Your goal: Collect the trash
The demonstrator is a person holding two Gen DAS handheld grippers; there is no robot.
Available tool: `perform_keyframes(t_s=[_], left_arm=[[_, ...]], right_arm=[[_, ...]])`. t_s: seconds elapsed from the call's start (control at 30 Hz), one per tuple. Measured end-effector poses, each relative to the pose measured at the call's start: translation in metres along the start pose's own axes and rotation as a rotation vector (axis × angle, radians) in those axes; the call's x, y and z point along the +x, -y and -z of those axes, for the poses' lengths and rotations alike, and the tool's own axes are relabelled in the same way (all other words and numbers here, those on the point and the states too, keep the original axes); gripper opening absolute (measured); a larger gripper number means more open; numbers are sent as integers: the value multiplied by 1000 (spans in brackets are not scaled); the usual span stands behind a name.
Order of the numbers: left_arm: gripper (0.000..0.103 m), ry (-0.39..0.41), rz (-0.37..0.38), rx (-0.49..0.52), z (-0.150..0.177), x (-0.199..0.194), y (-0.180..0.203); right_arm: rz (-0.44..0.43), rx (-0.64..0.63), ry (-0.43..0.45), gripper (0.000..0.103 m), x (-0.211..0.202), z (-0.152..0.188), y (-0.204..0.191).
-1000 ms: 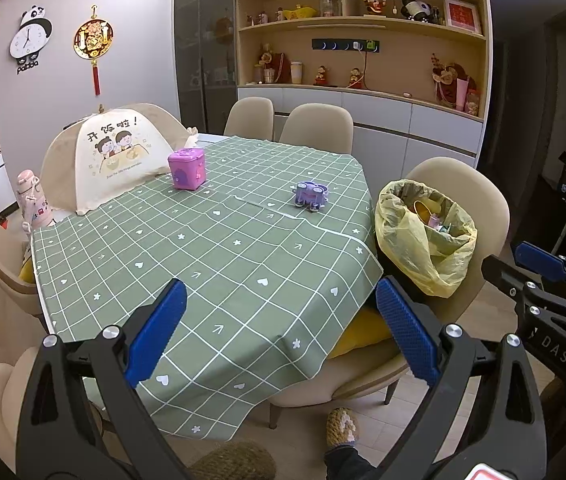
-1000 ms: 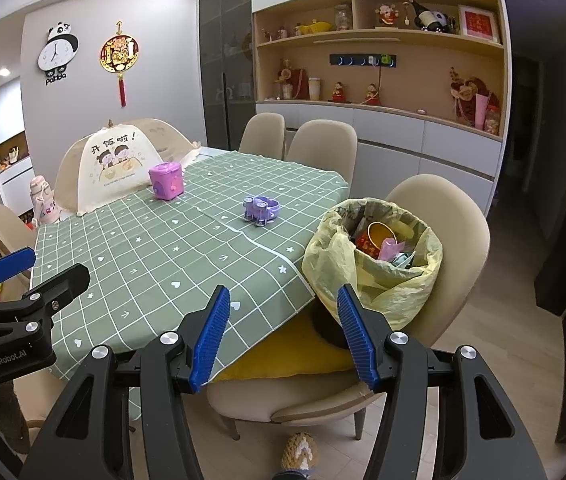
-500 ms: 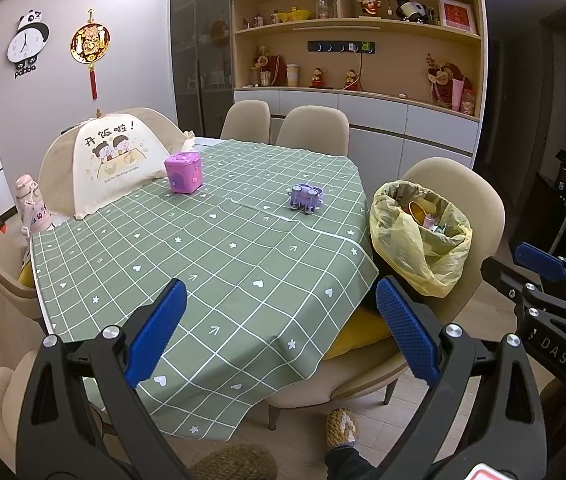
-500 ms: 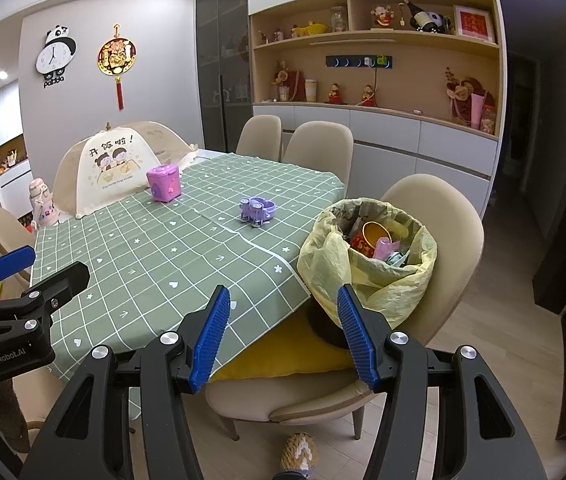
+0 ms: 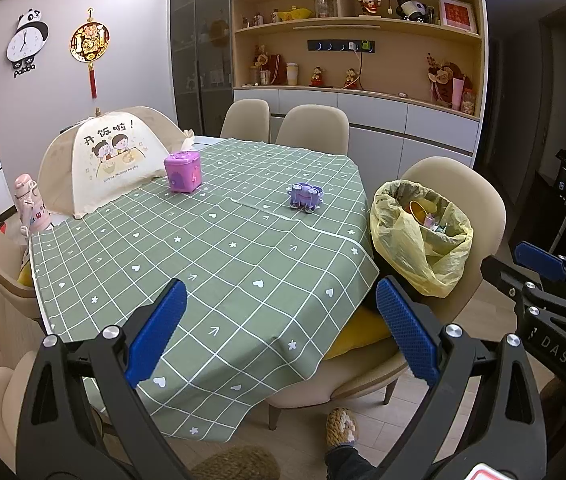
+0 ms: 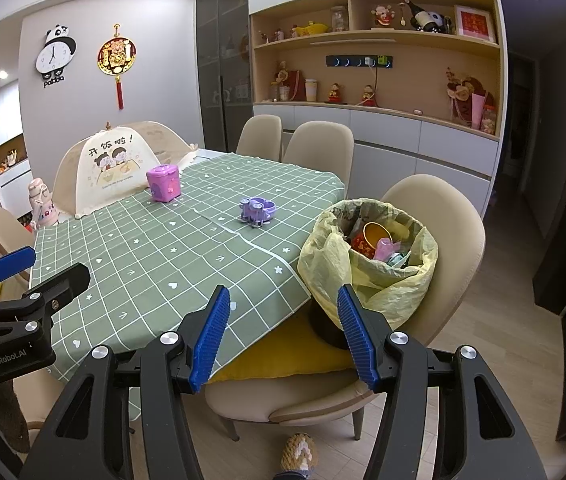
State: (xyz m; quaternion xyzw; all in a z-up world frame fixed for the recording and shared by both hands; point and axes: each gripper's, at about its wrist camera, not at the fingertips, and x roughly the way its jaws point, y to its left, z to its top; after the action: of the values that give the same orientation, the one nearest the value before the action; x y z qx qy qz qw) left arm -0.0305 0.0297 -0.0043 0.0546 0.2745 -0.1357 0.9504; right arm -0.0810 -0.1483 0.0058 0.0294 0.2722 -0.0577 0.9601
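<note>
A bin lined with a yellow bag (image 5: 423, 236) stands on a beige chair at the table's right edge; it also shows in the right wrist view (image 6: 371, 260), holding a red cup and several wrappers. My left gripper (image 5: 279, 332) is open and empty, held above the near table edge. My right gripper (image 6: 283, 332) is open and empty, in front of the bin and apart from it. A purple toy (image 5: 305, 197) and a pink box (image 5: 183, 171) sit on the green tablecloth (image 5: 203, 264).
A mesh food cover (image 5: 107, 164) stands at the table's far left, with a pink bottle (image 5: 29, 208) beside it. Beige chairs (image 5: 315, 128) ring the table. A yellow cushion (image 6: 283, 356) lies on the bin's chair. A slippered foot (image 6: 299, 452) is below on the floor.
Both grippers have drifted slightly back and up; the table and bin sit a little lower and smaller in view. Both stay open.
</note>
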Motion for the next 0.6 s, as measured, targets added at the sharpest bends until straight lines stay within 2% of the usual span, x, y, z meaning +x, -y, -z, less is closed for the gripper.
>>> perform_keyframes(t_s=[0.6], left_arm=[[91, -19, 9, -1, 1, 8, -3]], right_arm=[[2, -2, -6, 53, 4, -2, -3]])
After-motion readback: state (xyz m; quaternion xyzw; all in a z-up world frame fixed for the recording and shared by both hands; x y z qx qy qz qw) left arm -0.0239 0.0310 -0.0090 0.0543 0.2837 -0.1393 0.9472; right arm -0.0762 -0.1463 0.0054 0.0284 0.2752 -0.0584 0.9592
